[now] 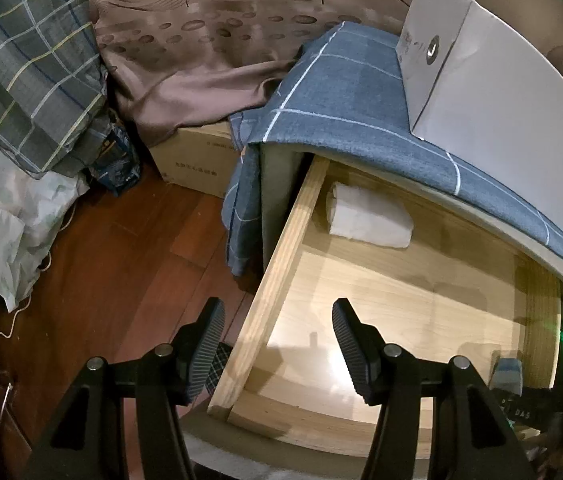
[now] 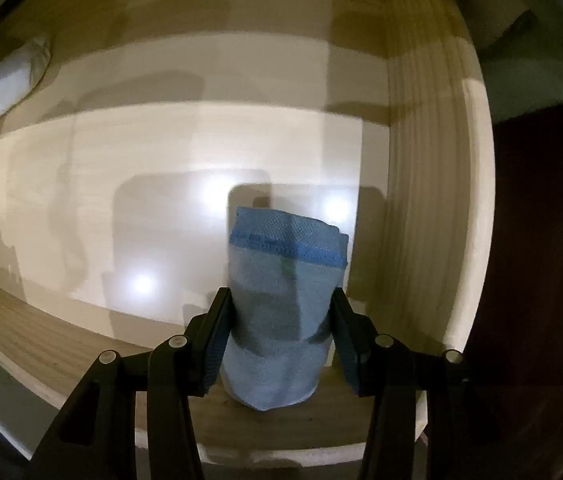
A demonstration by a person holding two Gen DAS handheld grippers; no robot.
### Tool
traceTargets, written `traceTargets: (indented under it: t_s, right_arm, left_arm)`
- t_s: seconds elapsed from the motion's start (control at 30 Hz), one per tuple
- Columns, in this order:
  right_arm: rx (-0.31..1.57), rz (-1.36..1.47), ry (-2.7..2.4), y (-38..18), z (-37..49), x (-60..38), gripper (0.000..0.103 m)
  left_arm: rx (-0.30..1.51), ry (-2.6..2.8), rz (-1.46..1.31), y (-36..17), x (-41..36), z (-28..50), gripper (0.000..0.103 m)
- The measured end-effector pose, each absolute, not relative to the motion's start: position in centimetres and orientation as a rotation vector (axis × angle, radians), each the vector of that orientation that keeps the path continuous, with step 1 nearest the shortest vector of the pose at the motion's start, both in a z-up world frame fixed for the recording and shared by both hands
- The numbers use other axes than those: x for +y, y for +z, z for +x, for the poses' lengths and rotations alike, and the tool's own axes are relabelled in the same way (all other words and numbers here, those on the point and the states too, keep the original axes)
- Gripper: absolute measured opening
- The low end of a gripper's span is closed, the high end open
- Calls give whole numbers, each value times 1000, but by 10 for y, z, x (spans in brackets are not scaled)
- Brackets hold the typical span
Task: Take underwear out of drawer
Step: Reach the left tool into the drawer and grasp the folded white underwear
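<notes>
Reddish wood floor (image 1: 121,248) lies left of the open drawer (image 1: 281,240), with a curtain (image 1: 201,60) and a carton (image 1: 193,160) at the far wall. Blue checked cloth (image 1: 341,100) covers the cabinet top, bearing a white box (image 1: 501,100). My left gripper (image 1: 277,344) hangs open over the drawer's left wall. My right gripper (image 2: 277,332) clamps the blue underwear (image 2: 277,300) near the drawer's right wall. White roll (image 1: 369,220) lies far left inside.

Drawer (image 1: 277,248) pulled out, open from above; floor mostly bare. White roll (image 1: 369,216) in far corner, under overhanging cabinet top (image 1: 345,92). Blue roll (image 2: 281,304) fills gap of right claw (image 2: 279,336), close to drawer's side wall (image 2: 421,200). Left claw (image 1: 277,350) straddles drawer's other side wall.
</notes>
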State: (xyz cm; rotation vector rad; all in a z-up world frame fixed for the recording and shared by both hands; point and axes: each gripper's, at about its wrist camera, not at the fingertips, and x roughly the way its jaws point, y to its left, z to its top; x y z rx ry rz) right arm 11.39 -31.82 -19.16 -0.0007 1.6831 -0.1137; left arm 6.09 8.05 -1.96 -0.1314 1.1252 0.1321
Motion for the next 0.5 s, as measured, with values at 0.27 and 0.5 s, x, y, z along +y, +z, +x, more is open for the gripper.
traceTargets:
  t_s: [0.27,0.5]
  right_arm:
    - [1678,7,-124,-192,128,-331,45]
    - [1663,2,-118,-197,106,-338,45]
  left_arm:
    - [1146,14,-130,-17,81,69,57]
    - [951,-91,361,6,57,66,57]
